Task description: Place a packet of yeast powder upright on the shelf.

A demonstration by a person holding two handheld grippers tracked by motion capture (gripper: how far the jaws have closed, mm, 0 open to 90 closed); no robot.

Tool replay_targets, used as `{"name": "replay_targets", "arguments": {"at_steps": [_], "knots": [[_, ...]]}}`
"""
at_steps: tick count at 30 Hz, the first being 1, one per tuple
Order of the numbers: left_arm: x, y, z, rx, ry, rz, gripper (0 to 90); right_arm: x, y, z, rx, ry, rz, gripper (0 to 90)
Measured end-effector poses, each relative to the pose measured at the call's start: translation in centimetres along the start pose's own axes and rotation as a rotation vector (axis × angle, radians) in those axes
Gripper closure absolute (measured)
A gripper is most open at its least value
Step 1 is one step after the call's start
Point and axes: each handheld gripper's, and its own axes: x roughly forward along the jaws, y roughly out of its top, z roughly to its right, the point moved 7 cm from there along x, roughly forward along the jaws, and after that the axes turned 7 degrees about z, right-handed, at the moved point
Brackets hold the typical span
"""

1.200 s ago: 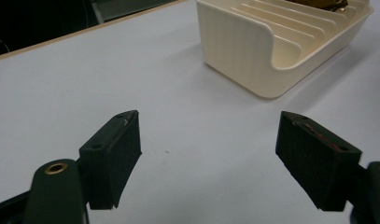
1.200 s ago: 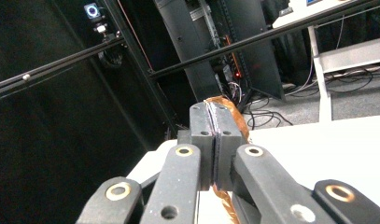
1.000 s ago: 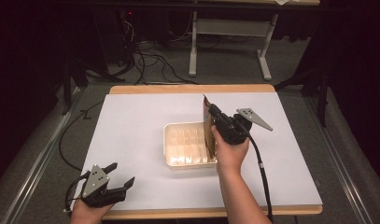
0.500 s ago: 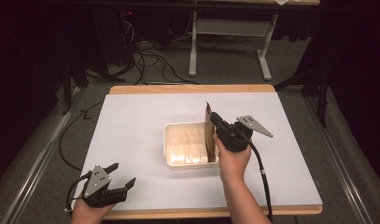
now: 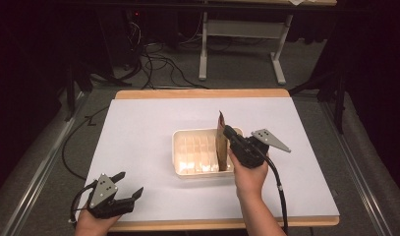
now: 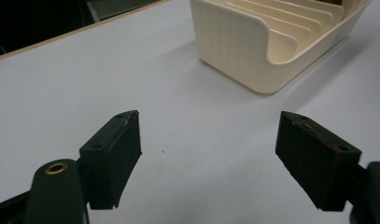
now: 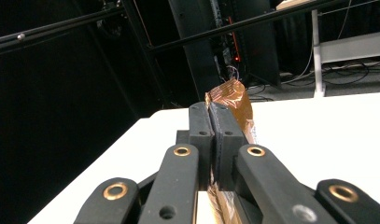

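A dim room around one lit table.

The table carries a white top with a pale wooden edge along its far side, well beyond both tongs. Past that edge, grey carpet floor holds a tangle of black cables and the white legs of a stand. Dark equipment racks rise ahead of the right tongs, one small red light glowing among them.

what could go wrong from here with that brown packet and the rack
The right gripper is shut on the brown packet, held upright over the cream slotted rack. It might catch a divider and buckle. The rack sits loose on the white table, and the open left gripper is far off, so a push could slide it.
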Motion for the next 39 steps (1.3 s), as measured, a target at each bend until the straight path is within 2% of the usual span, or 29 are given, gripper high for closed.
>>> {"name": "replay_targets", "arguments": {"at_steps": [17, 27, 28, 29, 30, 31, 32, 33, 36, 37, 39], "knots": [[0.0, 0.0, 0.0, 0.004, -0.001, -0.002, 22.7, -1.9, -0.9, -0.8, -0.052, 0.026, -0.036, 89.1], [0.1, -0.1, 0.0, 0.005, -0.003, -0.006, 22.7, -2.4, -1.6, -1.2, -0.091, 0.036, -0.058, 87.2], [0.1, -0.1, 0.0, 0.005, -0.002, -0.006, 22.7, -2.4, -1.6, -1.3, -0.103, 0.039, -0.061, 85.1], [0.1, -0.1, 0.0, 0.004, -0.002, -0.005, 22.6, -2.5, -1.5, -1.6, -0.116, 0.051, -0.060, 79.1], [0.1, -0.1, 0.0, 0.004, -0.002, -0.005, 22.7, -2.5, -1.5, -1.6, -0.116, 0.051, -0.060, 79.1], [0.1, -0.1, 0.0, 0.002, -0.002, -0.005, 22.7, -2.5, -1.4, -1.8, -0.122, 0.060, -0.063, 70.5], [0.1, -0.1, 0.0, 0.002, -0.002, -0.005, 22.7, -2.5, -1.4, -1.8, -0.122, 0.060, -0.063, 70.5], [0.1, -0.1, -0.1, 0.002, -0.002, -0.006, 22.7, -2.5, -1.3, -1.9, -0.124, 0.071, -0.065, 65.9], [0.1, -0.1, -0.1, -0.001, -0.001, -0.006, 22.7, -2.6, -0.9, -2.3, -0.141, 0.086, -0.066, 49.7], [0.1, -0.1, -0.1, -0.001, -0.001, -0.006, 22.7, -2.7, -0.6, -2.7, -0.163, 0.091, -0.073, 39.4], [0.1, -0.1, -0.2, -0.003, -0.001, -0.006, 22.7, -2.8, -0.4, -2.8, -0.178, 0.095, -0.085, 29.8]]}}
